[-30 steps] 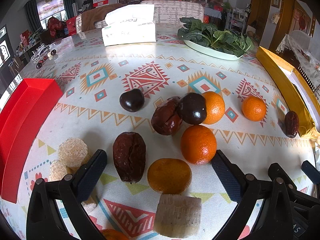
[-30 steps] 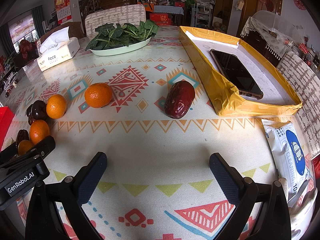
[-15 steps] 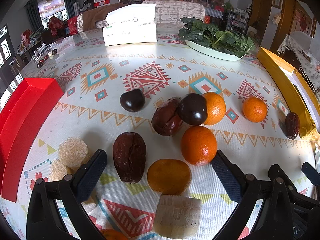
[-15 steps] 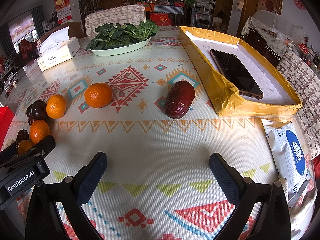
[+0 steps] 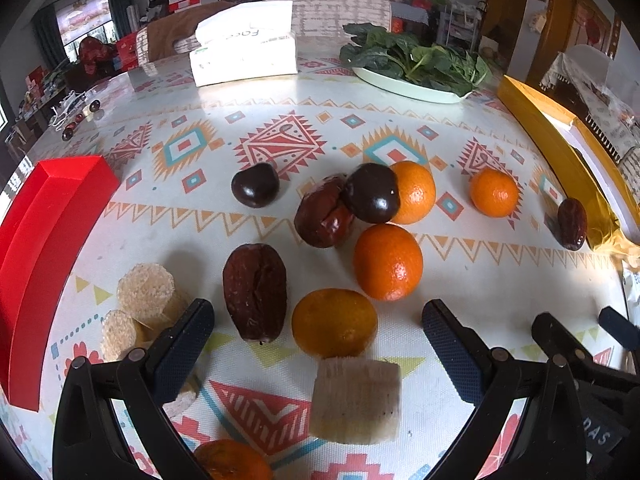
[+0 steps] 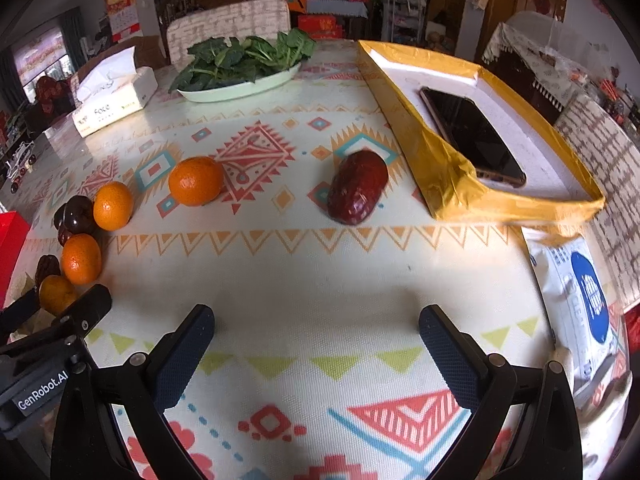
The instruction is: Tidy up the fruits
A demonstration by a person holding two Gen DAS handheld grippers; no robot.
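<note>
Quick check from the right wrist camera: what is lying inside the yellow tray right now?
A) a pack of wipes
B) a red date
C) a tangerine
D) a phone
D: a dark phone lies flat inside the yellow tray; the red date lies on the tablecloth just outside the tray, to its left in this view, and the tangerine sits further left.

**Bright daylight, strong fisheye warp**

We see both views well lit, with light seemingly from the window [image 5: 86, 20] at far left. Glare whitens the tissue box [image 5: 244, 50] and the glossy table [image 5: 256, 96] behind it. Soft shadows fall toward us beneath the fruit. Edges bend hard and darken into black corners; the far room looks slightly soft, perhaps out of focus.
</note>
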